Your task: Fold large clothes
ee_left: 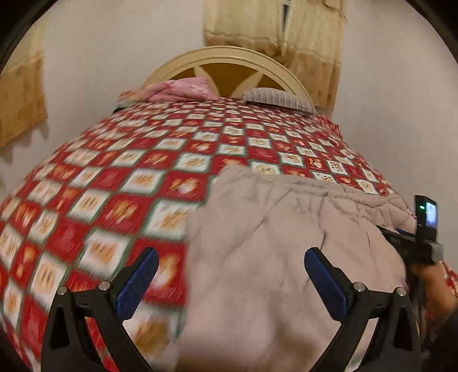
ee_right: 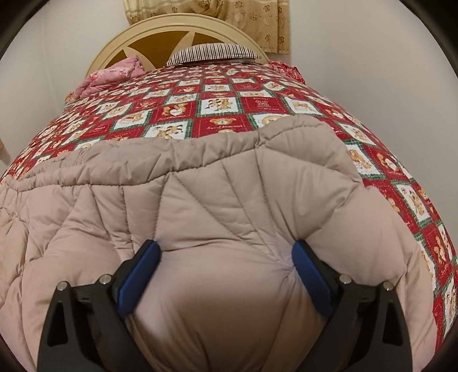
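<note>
A large beige quilted coat [ee_right: 217, 200] lies spread on a bed with a red and white checked teddy-bear cover [ee_right: 217, 106]. My right gripper [ee_right: 226, 254] is wide open, its blue-padded fingers [ee_right: 143, 271] straddling a puffy bulge of the coat near the front edge. In the left wrist view the coat [ee_left: 280, 243] fills the lower right. My left gripper [ee_left: 230, 266] is open and empty above the coat's left edge, over the cover [ee_left: 100, 200]. The right gripper's body with its camera [ee_left: 426, 226] shows at the far right, held by a hand.
At the head of the bed are a cream arched headboard [ee_right: 148, 31], a striped pillow [ee_right: 211, 53] and a pink bundle of fabric [ee_right: 114, 74]. Beige curtains [ee_right: 229, 17] hang behind. White walls stand on both sides of the bed.
</note>
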Demonstrator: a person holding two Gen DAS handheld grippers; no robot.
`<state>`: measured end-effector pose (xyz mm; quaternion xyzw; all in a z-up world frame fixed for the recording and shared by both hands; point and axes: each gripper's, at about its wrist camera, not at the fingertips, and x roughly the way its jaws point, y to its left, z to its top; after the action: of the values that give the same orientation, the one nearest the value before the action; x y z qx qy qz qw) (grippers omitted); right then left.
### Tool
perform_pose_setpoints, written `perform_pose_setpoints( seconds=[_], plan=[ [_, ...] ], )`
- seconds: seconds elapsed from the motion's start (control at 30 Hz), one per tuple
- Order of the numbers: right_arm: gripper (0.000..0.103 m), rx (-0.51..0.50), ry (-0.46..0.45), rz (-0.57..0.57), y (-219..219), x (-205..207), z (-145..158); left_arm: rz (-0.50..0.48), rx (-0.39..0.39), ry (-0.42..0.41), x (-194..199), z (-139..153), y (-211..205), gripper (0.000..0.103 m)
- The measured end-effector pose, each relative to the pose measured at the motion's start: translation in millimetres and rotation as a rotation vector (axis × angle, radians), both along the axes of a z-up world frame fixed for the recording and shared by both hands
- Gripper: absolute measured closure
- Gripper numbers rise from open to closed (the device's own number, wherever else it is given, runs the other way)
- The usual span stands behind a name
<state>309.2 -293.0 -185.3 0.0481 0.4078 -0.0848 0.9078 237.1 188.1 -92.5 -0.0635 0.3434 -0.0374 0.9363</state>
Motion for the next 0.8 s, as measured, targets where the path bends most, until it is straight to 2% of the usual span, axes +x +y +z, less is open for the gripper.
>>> perform_pose_setpoints(
  seconds=[0.13, 0.17, 0.3, 0.37, 0.5, 0.57, 0.63, 0.7, 0.8],
  plan=[
    [0.006, -0.006, -0.003, 0.0, -0.1, -0.8, 0.6, 0.021, -0.096, 0.039, -38.3, -22.4, 31.9, 0.001],
    [0.006, -0.007, -0.004, 0.0, 1.0, -0.2, 1.2, 0.02, -0.143, 0.056, -43.6, -31.9, 35.4, 0.001],
    [0.006, -0.011, -0.012, 0.001, 1.5, -1.2, 3.3, -0.011, -0.319, 0.119, -35.9, -62.1, 31.6, 0.001],
    [0.006, -0.011, -0.014, 0.001, 1.7, -1.5, 3.8, -0.004, -0.369, 0.16, -29.5, -72.7, 25.0, 0.001],
    [0.006, -0.012, -0.017, 0.002, 1.1, -1.9, 4.1, 0.012, -0.384, 0.129, -18.3, -75.7, 19.5, 0.001],
    [0.006, -0.011, -0.017, 0.002, 1.1, -2.0, 4.1, 0.033, -0.442, 0.122, -12.6, -77.5, 27.7, 0.001],
    [0.006, -0.011, -0.017, 0.002, 0.8, -2.0, 4.1, 0.084, -0.496, 0.152, -9.7, -83.5, 37.5, 0.001],
    [0.006, -0.011, -0.017, 0.002, 0.9, -2.1, 3.9, 0.111, -0.544, 0.176, -17.3, -87.8, 42.2, 0.001],
    [0.006, -0.005, -0.021, 0.003, 1.2, -2.5, 4.5, 0.112, -0.519, 0.18, -46.8, -82.5, 38.5, 0.001]
  ],
)
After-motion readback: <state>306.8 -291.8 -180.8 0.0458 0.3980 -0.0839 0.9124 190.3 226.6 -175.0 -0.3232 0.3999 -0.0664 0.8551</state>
